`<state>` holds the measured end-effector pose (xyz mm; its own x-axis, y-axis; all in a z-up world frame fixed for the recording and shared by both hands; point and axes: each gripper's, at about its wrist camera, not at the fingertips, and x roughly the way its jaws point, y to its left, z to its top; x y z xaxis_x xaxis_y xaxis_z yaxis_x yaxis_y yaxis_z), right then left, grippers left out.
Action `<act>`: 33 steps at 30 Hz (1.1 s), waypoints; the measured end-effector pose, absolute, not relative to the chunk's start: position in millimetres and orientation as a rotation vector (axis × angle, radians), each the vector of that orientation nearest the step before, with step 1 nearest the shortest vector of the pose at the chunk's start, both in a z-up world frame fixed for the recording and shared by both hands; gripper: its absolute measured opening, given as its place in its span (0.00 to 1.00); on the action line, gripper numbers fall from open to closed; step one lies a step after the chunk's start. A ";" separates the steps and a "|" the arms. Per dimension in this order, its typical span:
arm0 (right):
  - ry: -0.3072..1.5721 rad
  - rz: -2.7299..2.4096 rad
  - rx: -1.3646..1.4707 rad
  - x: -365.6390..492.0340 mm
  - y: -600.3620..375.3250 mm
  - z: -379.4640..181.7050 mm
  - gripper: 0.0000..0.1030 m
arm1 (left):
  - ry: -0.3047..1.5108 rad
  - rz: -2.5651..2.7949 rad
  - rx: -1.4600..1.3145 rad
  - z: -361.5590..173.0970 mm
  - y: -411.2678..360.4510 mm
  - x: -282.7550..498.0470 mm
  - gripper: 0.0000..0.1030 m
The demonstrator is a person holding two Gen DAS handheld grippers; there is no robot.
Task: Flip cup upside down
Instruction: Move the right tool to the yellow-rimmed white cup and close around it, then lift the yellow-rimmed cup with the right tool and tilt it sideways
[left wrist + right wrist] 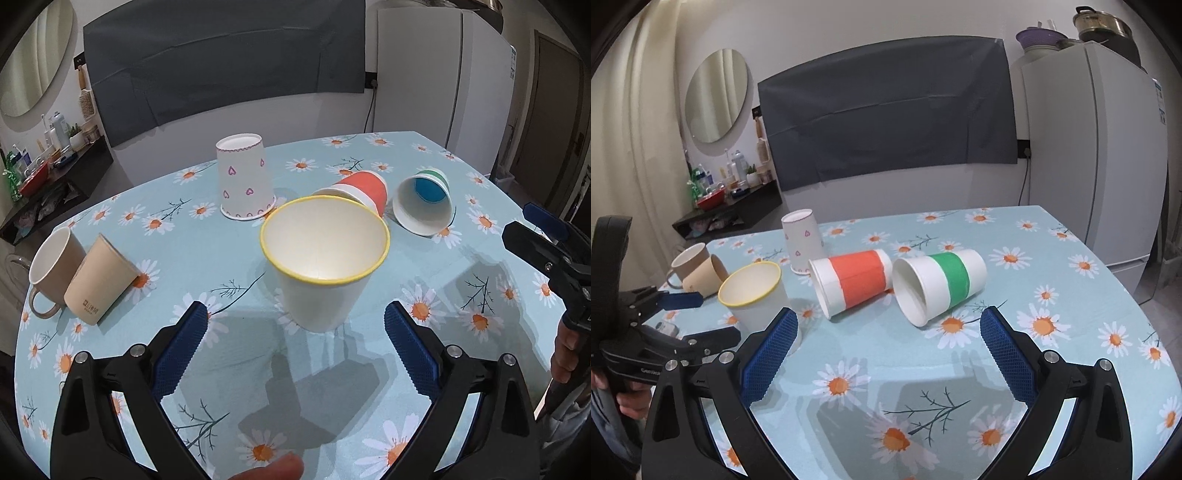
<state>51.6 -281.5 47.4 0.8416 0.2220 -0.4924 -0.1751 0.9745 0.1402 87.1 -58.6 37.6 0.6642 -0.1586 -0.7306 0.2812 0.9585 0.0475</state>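
Note:
A white paper cup with a yellow rim (325, 258) stands upright, mouth up, on the daisy tablecloth (229, 354). My left gripper (295, 321) is open, its blue pads just short of the cup's base on either side, not touching. The cup also shows in the right wrist view (757, 295), with the left gripper (687, 317) beside it. My right gripper (888, 328) is open and empty over the cloth, in front of two cups lying on their sides: one with an orange band (853, 282) and one with a green band (938, 286).
A white cup with pink hearts (243, 177) stands upside down at the back. A beige paper cup (99, 278) lies against a brown mug (51, 266) at the left. The orange-band cup (360, 190) and green-band cup (423, 206) lie behind the yellow-rimmed cup. A fridge (1100, 155) stands at the right.

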 end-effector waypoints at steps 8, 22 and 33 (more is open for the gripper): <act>0.601 0.243 0.101 76.3 -287.0 27.6 0.93 | 0.852 -0.294 0.124 34.4 -66.2 117.5 0.86; 0.639 0.265 0.096 88.7 -286.9 12.0 0.92 | 0.905 -0.388 0.002 35.0 -63.7 126.1 0.66; 0.625 0.266 0.069 73.9 -279.4 18.4 0.92 | 0.951 -0.457 -0.206 33.5 -45.4 86.4 0.66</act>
<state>73.9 -279.4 18.4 0.7783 0.2667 -0.5685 -0.2253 0.9636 0.1437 86.4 -45.4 33.5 0.4949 -0.4631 -0.7353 0.2850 0.8859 -0.3661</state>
